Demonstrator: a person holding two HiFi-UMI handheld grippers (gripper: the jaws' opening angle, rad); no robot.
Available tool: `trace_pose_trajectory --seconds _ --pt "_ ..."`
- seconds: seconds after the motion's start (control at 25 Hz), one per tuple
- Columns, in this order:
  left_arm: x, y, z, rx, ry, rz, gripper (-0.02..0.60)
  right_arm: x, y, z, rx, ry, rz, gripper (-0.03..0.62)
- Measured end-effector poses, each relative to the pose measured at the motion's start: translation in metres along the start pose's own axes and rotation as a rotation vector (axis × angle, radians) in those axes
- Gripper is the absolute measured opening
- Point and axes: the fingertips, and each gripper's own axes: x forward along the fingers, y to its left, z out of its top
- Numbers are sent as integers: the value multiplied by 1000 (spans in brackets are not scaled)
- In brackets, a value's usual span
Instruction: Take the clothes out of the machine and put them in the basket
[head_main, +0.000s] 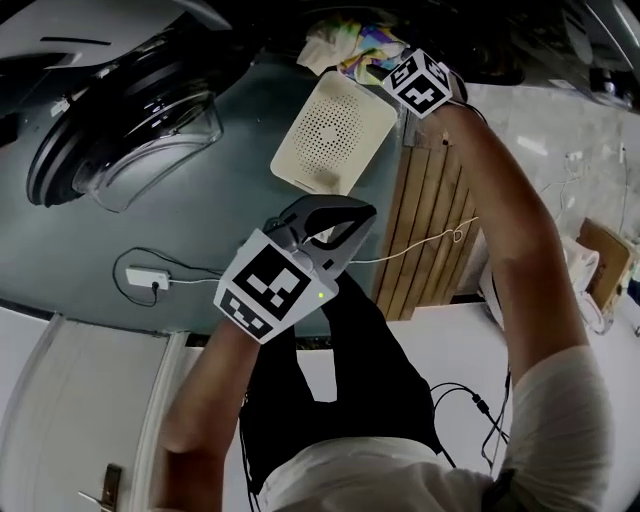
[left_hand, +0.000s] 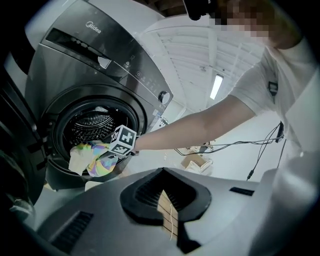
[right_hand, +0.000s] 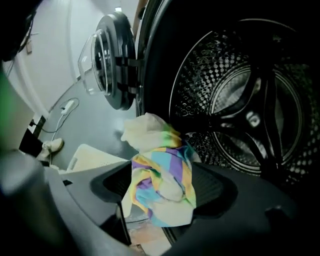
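A pastel striped cloth (head_main: 350, 45) (left_hand: 97, 160) (right_hand: 160, 180) hangs over the lower lip of the washing machine's (left_hand: 100, 60) round opening. My right gripper (head_main: 378, 62) (left_hand: 107, 157) (right_hand: 162, 187) is at that lip. Its jaws stand wide on either side of the cloth without pressing on it. Behind the cloth the steel drum (right_hand: 250, 115) looks bare. The cream perforated basket (head_main: 335, 130) (right_hand: 95, 155) sits on the floor just below the opening. My left gripper (head_main: 355, 225) (left_hand: 167, 210) hovers farther back, shut with nothing held.
The machine's door (head_main: 120, 130) (right_hand: 105, 65) is swung wide to the left. A wooden slatted panel (head_main: 435, 230) lies right of the basket. A white power strip (head_main: 145, 278) and cables trail on the floor. A cardboard box (left_hand: 197, 162) sits farther off.
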Motion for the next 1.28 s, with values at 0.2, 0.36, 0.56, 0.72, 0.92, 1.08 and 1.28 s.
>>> trace_pose_trajectory --seconds 0.2,0.36,0.56,0.72,0.92,1.08,1.28 --pt "3 12 -4 -26 -22 7 -3 27 -9 2 -209 41 31 390" --pt "5 17 -3 -24 -35 -3 -3 45 -15 2 -266 51 56 400" --pt "8 27 -9 -12 -28 8 -3 69 -19 2 -228 51 72 400" --pt "8 38 -12 -8 -38 15 -3 86 -16 -2 -235 59 95 399" --pt "11 44 -15 -5 -51 8 -3 103 -9 -13 -170 75 139 397" --pt "14 49 -20 2 -53 4 -3 114 -3 -18 -163 92 154 382" --pt "18 54 -24 1 -52 7 -3 110 7 -20 -176 79 179 260"
